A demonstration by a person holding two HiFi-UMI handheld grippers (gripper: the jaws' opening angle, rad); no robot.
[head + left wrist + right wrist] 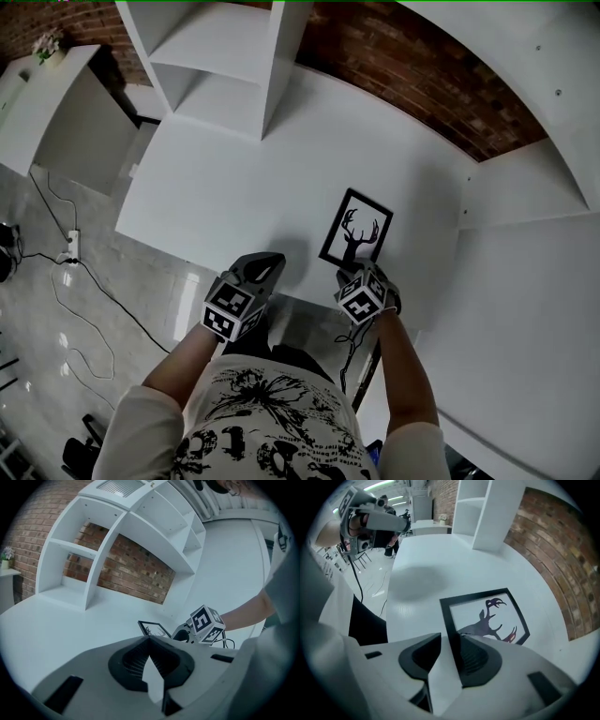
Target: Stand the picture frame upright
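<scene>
While right claw (449, 639) gapes, thin black rectangular frame (485, 620) lies flat.

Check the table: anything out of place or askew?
The picture frame lies flat, face up, on the white table, skewed to its front edge, not standing. Nothing looks spilled or damaged.

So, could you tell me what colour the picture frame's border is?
Black; the picture frame shows best in the right gripper view.
</scene>
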